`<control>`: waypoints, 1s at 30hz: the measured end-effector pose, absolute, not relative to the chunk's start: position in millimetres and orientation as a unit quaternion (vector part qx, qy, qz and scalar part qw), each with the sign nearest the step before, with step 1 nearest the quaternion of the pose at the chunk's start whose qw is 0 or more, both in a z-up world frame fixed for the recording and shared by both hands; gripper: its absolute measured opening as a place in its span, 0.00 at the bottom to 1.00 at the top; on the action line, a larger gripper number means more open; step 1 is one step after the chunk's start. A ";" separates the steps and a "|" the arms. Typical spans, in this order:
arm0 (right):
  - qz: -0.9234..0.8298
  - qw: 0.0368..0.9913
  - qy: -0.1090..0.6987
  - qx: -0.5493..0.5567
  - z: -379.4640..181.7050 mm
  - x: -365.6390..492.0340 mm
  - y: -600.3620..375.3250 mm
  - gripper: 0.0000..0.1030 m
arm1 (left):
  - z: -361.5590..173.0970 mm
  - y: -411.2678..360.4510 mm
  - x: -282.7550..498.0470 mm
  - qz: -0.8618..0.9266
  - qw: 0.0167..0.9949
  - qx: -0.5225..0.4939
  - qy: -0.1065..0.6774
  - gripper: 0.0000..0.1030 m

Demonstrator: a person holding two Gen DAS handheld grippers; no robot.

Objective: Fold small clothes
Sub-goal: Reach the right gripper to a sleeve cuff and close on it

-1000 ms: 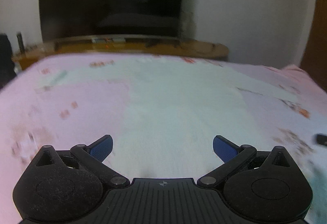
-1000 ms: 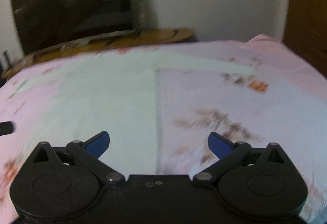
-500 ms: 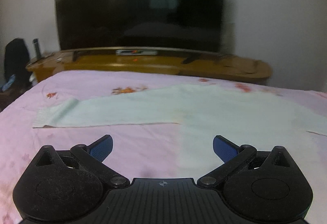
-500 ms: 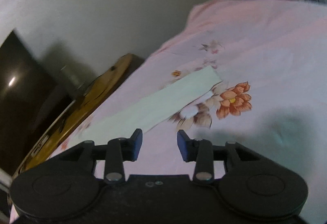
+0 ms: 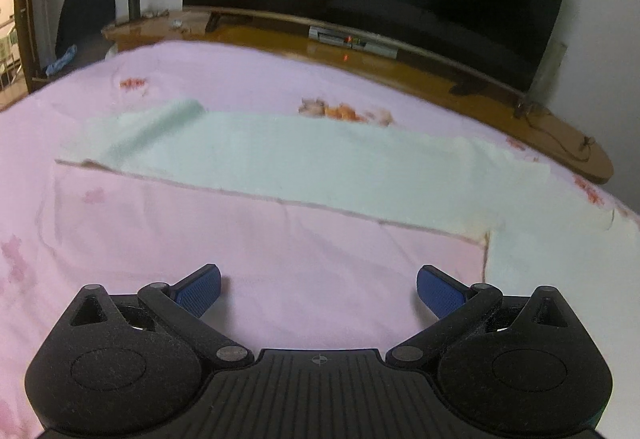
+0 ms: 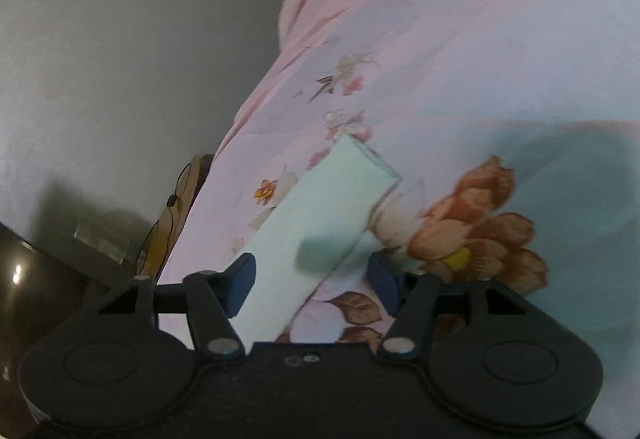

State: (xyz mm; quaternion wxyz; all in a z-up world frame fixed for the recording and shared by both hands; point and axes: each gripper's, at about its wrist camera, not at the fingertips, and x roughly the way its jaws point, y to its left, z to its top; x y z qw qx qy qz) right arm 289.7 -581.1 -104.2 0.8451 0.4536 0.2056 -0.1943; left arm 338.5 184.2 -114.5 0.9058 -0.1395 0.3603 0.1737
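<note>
A pale green top (image 5: 312, 167) lies flat on the bed (image 5: 280, 271), which has a pink sheet with flowers, and one long sleeve (image 6: 320, 223) reaches out toward the bed's side edge. The left gripper (image 5: 318, 291) hangs over the bare pink sheet just in front of the top, its blue fingers (image 5: 198, 289) spread wide with nothing between them. The right gripper (image 6: 312, 279) is over the sleeve near its cuff, and its jaws are opening with the sleeve lying between them, not pinched.
</note>
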 end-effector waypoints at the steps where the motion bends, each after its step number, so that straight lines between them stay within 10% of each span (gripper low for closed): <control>1: -0.192 0.847 0.203 0.452 -104.2 292.1 -581.3 0.63 | -113.8 182.0 338.6 0.173 0.906 -0.139 0.361 1.00; 5: -0.180 0.842 0.192 0.471 -106.2 301.8 -590.7 0.61 | -109.8 174.3 339.6 0.161 0.910 -0.136 0.356 1.00; 10: -0.167 0.823 0.197 0.505 -115.7 308.8 -601.6 0.25 | -97.1 182.9 333.2 0.165 0.913 -0.138 0.346 1.00; 19: -0.173 0.806 0.155 0.545 -119.0 298.4 -613.0 0.32 | -95.7 209.9 310.1 0.181 0.908 -0.129 0.354 1.00; 24: -0.187 0.814 0.175 0.522 -113.1 307.4 -611.4 0.06 | -103.5 212.9 302.0 0.185 0.904 -0.121 0.365 1.00; 30: -0.195 0.865 0.208 0.413 -79.0 322.5 -581.1 0.04 | -105.2 218.4 298.1 0.168 0.903 -0.158 0.361 1.00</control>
